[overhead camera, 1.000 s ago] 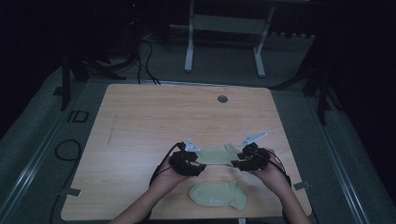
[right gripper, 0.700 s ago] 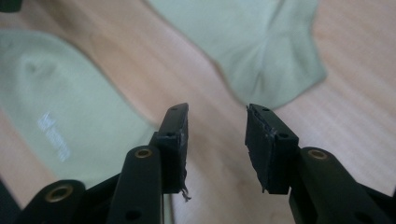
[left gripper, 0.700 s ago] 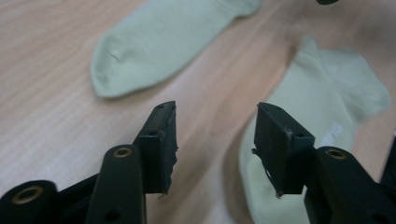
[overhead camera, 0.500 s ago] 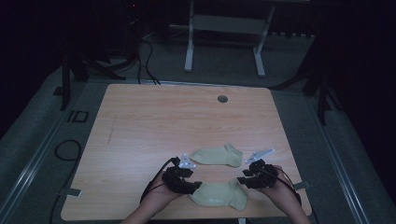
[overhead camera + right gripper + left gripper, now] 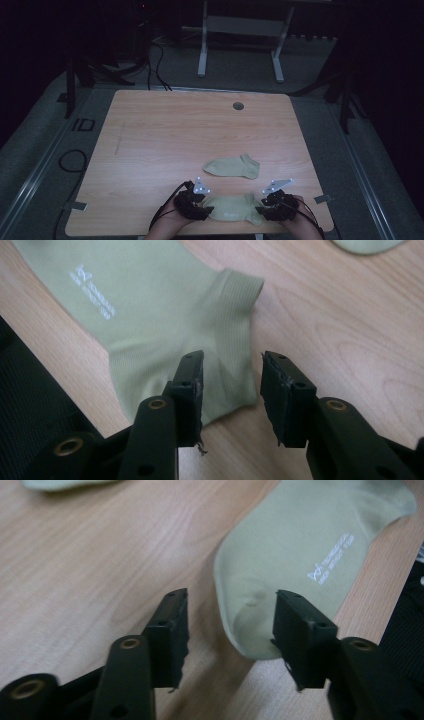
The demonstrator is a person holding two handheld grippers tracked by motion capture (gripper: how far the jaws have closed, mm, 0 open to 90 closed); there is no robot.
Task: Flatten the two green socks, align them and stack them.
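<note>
High view, both tongs (image 5: 209,200) (image 5: 261,204) flanking near sock (image 5: 233,208)

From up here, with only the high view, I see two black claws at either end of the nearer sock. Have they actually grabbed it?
Observer: Not yet. The left gripper is open. One jaw is over the rounded toe end of the near sock, the other over bare wood, and nothing is pinched.
Operator: And the other claw?
Observer: The right gripper has just been closing its jaws, but they are open. They sit astride the sock's edge below the ribbed cuff.
Operator: Is there anything on the sock I can't make out?
Observer: Small white lettering is printed on it.
</note>
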